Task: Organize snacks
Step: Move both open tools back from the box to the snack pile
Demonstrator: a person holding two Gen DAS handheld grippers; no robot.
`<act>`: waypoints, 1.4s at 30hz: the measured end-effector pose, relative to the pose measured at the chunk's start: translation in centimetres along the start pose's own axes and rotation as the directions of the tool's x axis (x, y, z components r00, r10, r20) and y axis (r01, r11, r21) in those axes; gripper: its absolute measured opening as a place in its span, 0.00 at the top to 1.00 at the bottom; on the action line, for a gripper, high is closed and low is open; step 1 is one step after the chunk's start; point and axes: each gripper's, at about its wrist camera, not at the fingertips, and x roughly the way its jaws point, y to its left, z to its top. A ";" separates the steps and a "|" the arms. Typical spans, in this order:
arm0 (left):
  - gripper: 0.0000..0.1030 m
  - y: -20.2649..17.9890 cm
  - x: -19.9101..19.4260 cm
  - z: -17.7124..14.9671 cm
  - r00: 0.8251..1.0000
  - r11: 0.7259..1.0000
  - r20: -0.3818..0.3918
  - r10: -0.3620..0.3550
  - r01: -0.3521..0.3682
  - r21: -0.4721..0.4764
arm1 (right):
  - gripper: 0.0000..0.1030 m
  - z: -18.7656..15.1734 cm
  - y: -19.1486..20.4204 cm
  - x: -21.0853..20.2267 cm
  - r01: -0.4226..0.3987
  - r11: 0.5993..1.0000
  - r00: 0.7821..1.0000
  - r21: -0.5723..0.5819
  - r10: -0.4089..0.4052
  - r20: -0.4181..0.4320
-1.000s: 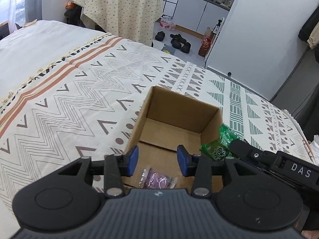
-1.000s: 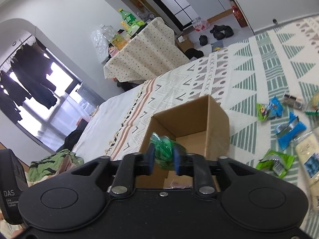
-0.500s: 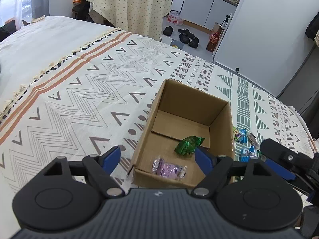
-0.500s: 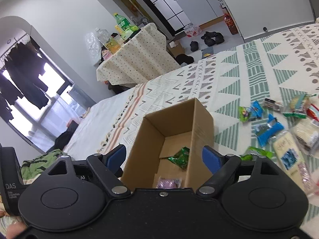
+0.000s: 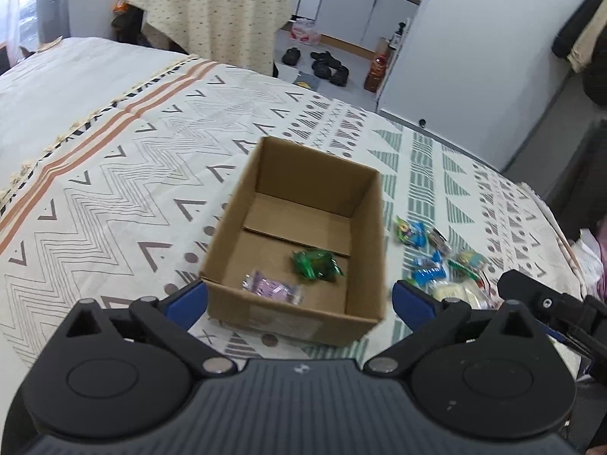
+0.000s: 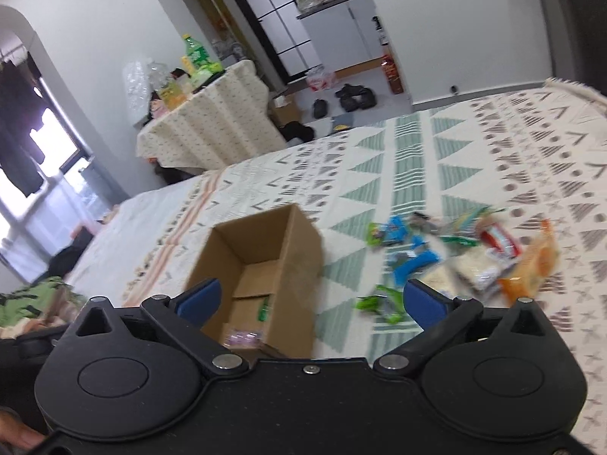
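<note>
Left tongs [image 5: 299, 299]: were seen spread wide at the bottom of the left wrist view, nothing held between the blue pads; the near wall of the cardboard box [image 5: 292, 316] was framed between them.
Right tongs [image 6: 309, 301]: were likewise spread wide and empty at the bottom of the right wrist view, with the box at lower centre and loose packets to its right.
Box contents: a purple packet [image 5: 272, 288] and a green packet [image 5: 316, 263] were found lying on the box floor, near each other, in the near half.
Box risk: the box was light and open-topped on a soft bed [image 5: 114, 174]; it could be nudged or tipped if a wall were clipped by a pad during the next drop.
Loose snacks [image 6: 459, 254]: a scatter of blue, green, orange and pale packets was seen on the bed to the right of the box, several overlapping.
Pick risk: because the packets were crowded, two could be caught at once, or a slippery wrapper could be pinched by a corner and lost before the box was reached.
Nearest packet: a bright green packet [image 6: 379, 303] lay just beside the right pad, a likely next pick.
View risk: the right wrist view was blurred, so aim could be misjudged.
Far edge: packets lay well short of the bed's far edge, so loss there was judged unlikely.
</note>
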 end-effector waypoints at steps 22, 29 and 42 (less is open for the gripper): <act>0.00 -6.9 -1.7 -4.0 0.998 0.995 -0.051 -0.043 0.048 0.093 | 0.00 -2.4 -5.8 -6.0 0.083 0.995 0.991 0.056 -0.088 0.105; 0.00 -8.7 -1.6 -4.9 0.997 0.991 -0.053 -0.053 0.059 0.120 | 0.00 -2.9 -7.5 -6.9 0.120 0.987 0.985 0.106 -0.132 0.114; 0.01 -10.9 0.1 -5.9 0.998 0.990 -0.042 -0.039 0.044 0.136 | 0.00 -3.5 -9.6 -6.3 0.160 0.973 0.980 0.169 -0.177 0.091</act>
